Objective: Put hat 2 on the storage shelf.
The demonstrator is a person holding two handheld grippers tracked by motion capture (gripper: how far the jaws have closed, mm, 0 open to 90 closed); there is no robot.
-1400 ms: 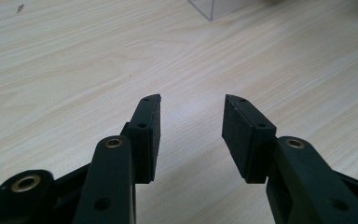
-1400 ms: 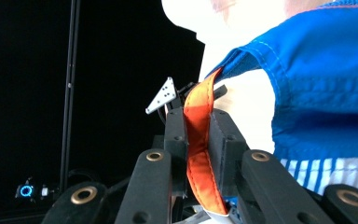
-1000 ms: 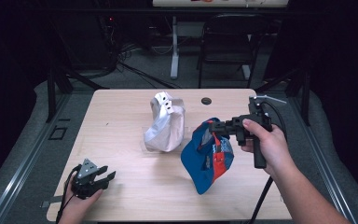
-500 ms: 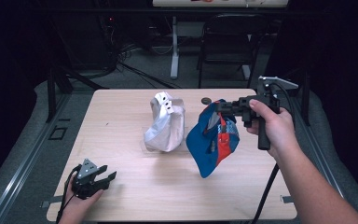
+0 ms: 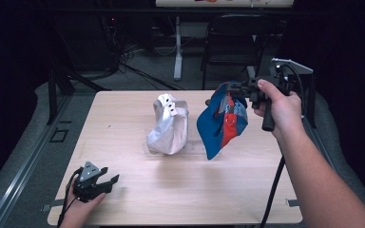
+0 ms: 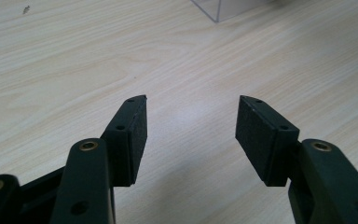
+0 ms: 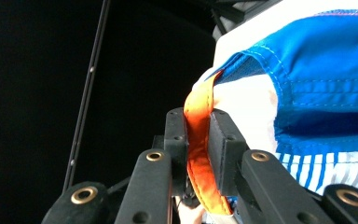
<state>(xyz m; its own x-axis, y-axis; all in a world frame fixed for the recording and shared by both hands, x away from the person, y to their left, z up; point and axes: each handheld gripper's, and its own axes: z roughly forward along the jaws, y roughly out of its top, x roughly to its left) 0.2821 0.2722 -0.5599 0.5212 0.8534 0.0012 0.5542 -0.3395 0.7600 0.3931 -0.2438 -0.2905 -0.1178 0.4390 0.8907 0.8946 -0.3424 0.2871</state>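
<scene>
High view: the right hand (image 5: 279, 108) is raised over the table's (image 5: 138, 194) far right edge, forearm reaching in from below, and the right gripper (image 5: 235, 88) points left, pinching the orange strap (image 7: 199, 140) of a blue bag (image 5: 222, 123) that hangs clear of the wood. Beside it stands a crumpled silver bag (image 5: 168, 126). Near the front left corner the left gripper (image 5: 109, 183) rests low, its jaws just spread wide with nothing between them

- We note the high view looks forward and down over the whole table (image 5: 180, 190).
- The left gripper view sits close above that tabletop, which both views share.
- The right gripper view faces a blue bag (image 7: 317, 74) at close range.
</scene>
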